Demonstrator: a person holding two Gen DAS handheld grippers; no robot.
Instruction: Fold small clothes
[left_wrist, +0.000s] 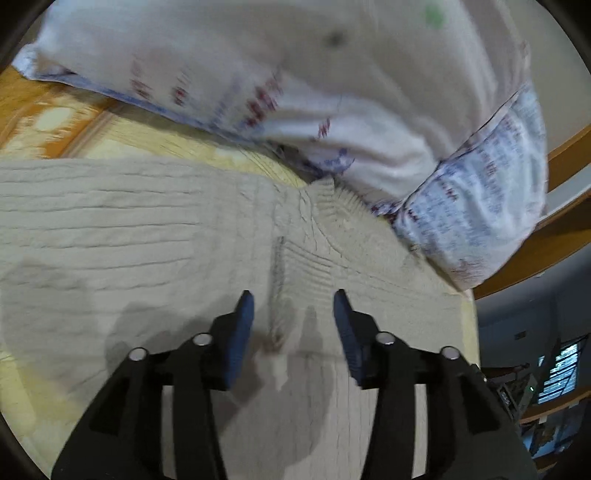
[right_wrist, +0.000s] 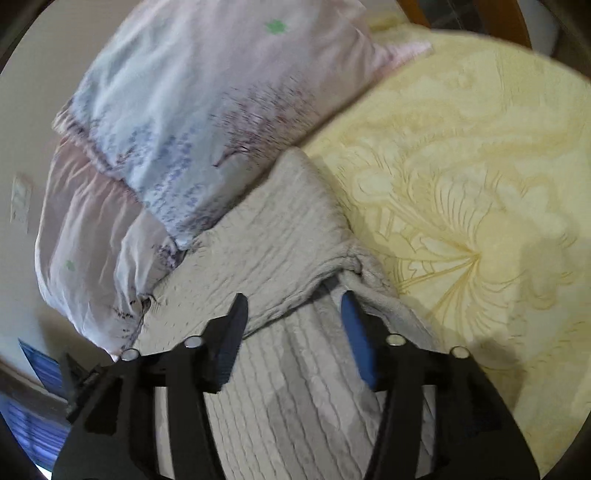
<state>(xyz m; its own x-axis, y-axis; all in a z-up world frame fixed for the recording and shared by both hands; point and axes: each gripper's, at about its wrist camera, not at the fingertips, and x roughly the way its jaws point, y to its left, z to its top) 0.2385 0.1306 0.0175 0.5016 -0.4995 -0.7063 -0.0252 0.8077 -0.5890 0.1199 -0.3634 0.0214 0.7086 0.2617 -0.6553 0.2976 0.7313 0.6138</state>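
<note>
A beige ribbed knit sweater (left_wrist: 147, 236) lies spread on the yellow bed cover (left_wrist: 155, 136). In the left wrist view its ribbed collar (left_wrist: 328, 199) points toward the pillows. My left gripper (left_wrist: 293, 306) is open and empty, just above the sweater below the collar. In the right wrist view the sweater (right_wrist: 266, 240) has one part folded over another, bunched at a fold (right_wrist: 351, 262). My right gripper (right_wrist: 293, 306) is open and empty above that fold, with knit fabric between its fingers.
Two pale floral pillows (left_wrist: 332, 85) lie against the sweater's collar end; they also show in the right wrist view (right_wrist: 192, 103). The patterned yellow cover (right_wrist: 472, 192) stretches to the right. A wooden bed frame (left_wrist: 554, 229) runs at the right.
</note>
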